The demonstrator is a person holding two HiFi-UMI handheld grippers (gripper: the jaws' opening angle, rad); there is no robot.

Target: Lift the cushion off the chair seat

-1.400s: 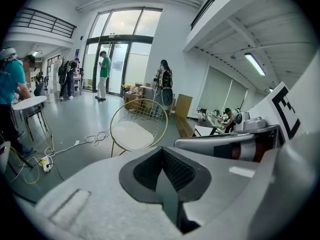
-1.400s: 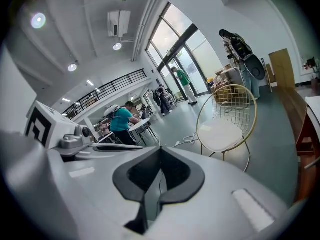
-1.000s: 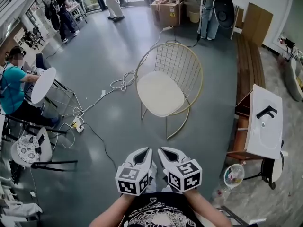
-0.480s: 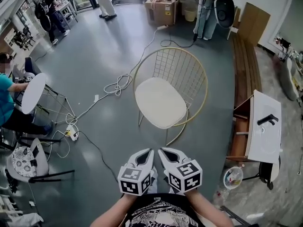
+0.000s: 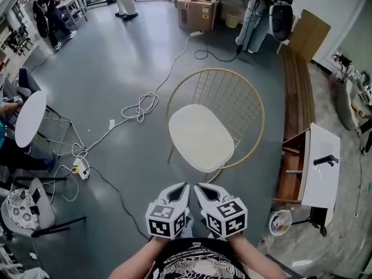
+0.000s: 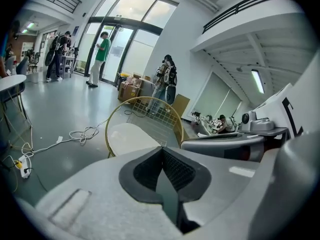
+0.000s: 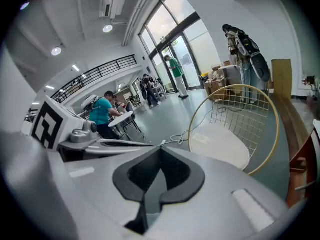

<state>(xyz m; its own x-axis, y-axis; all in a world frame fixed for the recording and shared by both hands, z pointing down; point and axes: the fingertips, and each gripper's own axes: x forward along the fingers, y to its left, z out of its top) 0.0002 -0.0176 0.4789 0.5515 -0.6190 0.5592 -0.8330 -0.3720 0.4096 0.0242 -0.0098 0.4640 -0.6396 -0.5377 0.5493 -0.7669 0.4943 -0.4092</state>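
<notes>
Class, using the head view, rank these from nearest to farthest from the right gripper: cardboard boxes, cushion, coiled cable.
1. Cushion, straight ahead.
2. Coiled cable, farther off to the left.
3. Cardboard boxes, at the room's far end.

grey flr (image 5: 116, 57) w/ glass doors (image 6: 122, 46)

The left gripper (image 6: 161, 150) is closed on nothing. Ahead, a cushion (image 6: 131, 138) lies on the chair (image 6: 152, 116). A cable (image 6: 85, 133) trails across the floor (image 6: 65, 104).
</notes>
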